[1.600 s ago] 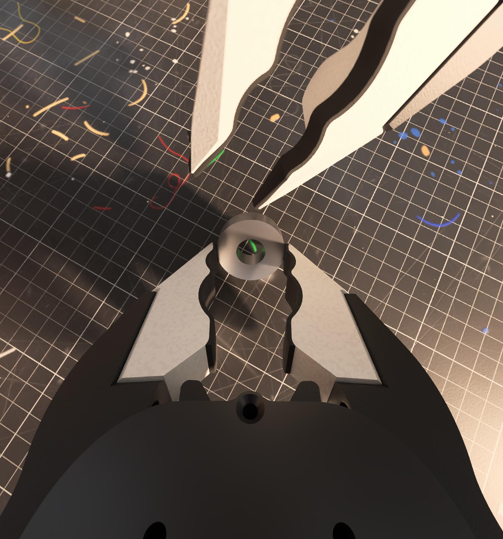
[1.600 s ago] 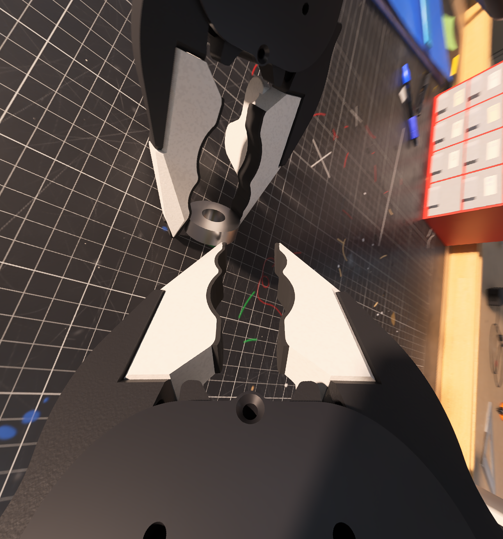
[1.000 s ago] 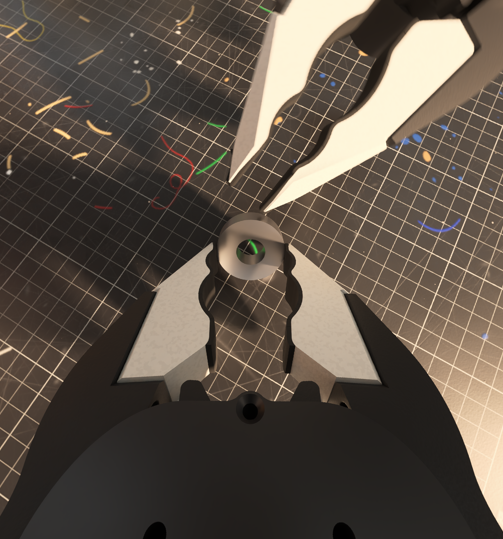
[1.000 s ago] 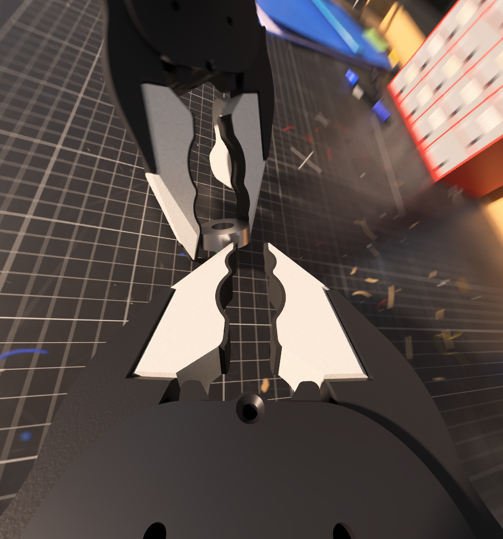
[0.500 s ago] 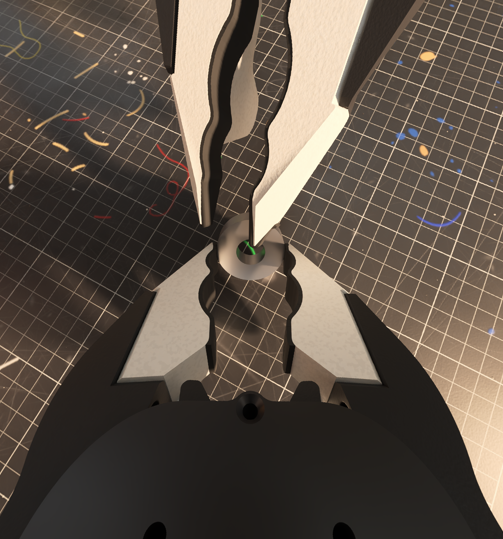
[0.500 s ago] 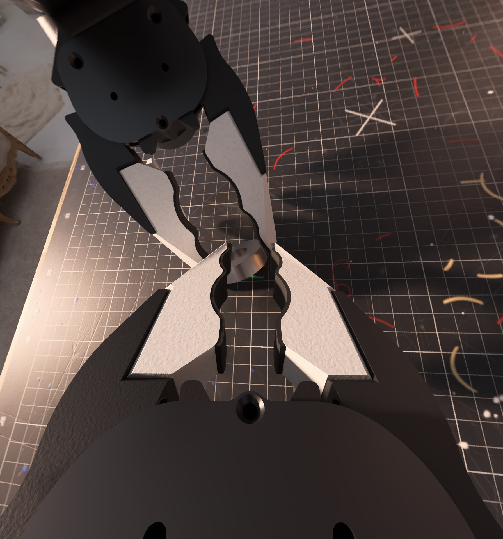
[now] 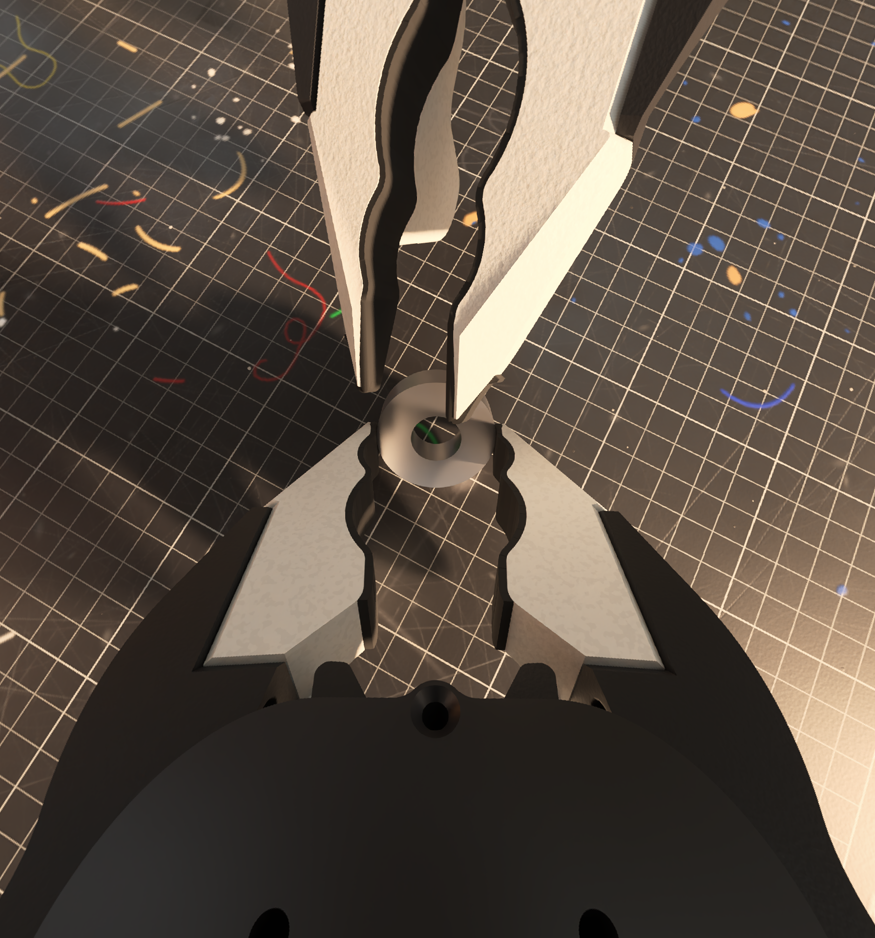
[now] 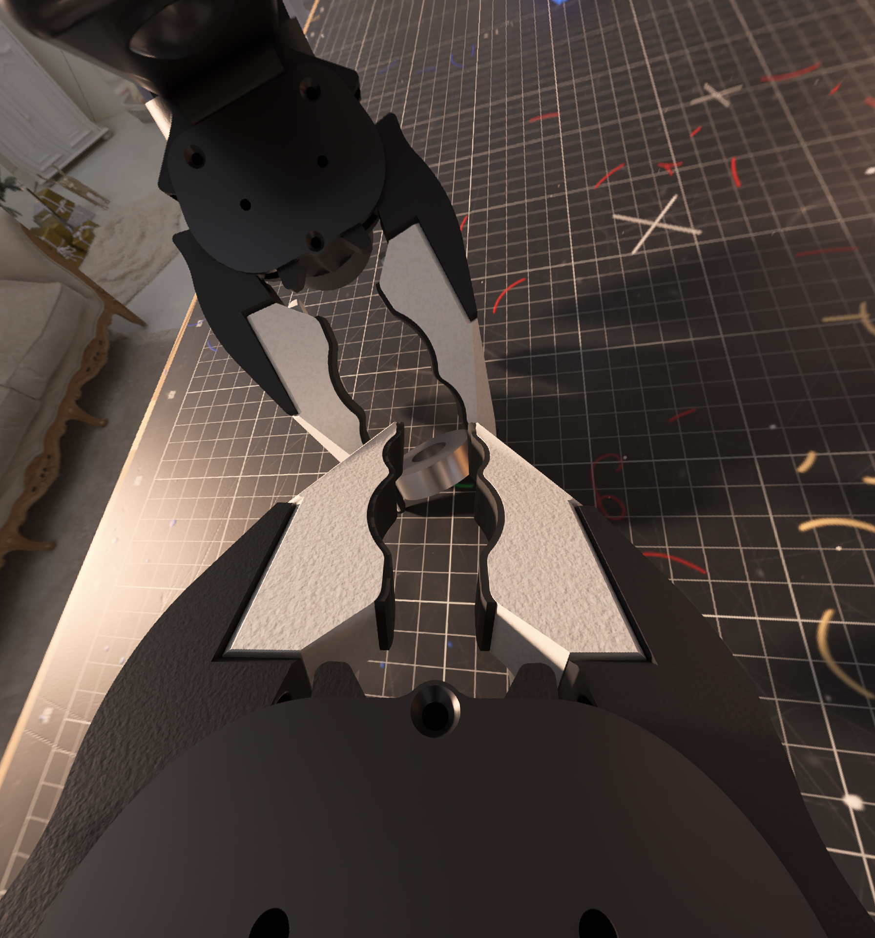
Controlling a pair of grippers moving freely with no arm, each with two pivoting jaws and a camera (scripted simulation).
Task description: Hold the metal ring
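The metal ring (image 7: 400,451) is a small grey washer-like ring. My left gripper (image 7: 434,431) is shut on it across its width and holds it just above the black cutting mat (image 7: 679,457). My right gripper (image 7: 412,401) comes in from the opposite side, its jaws apart. One fingertip (image 7: 468,391) lies over the ring's hole edge, the other fingertip (image 7: 369,375) just outside its rim. In the right wrist view the ring (image 8: 433,472) sits between my right gripper's (image 8: 436,429) tips, with the left gripper (image 8: 417,439) beyond. Contact is unclear.
The mat carries coloured scribbles and paint specks. In the right wrist view the table's edge (image 8: 136,457) runs along the left, with a pale sofa (image 8: 9,380) on the floor beyond it.
My right gripper has swung round to face the left one and moved in until its tips reach the ring; its jaws have narrowed slightly. The left gripper has kept still with the ring.
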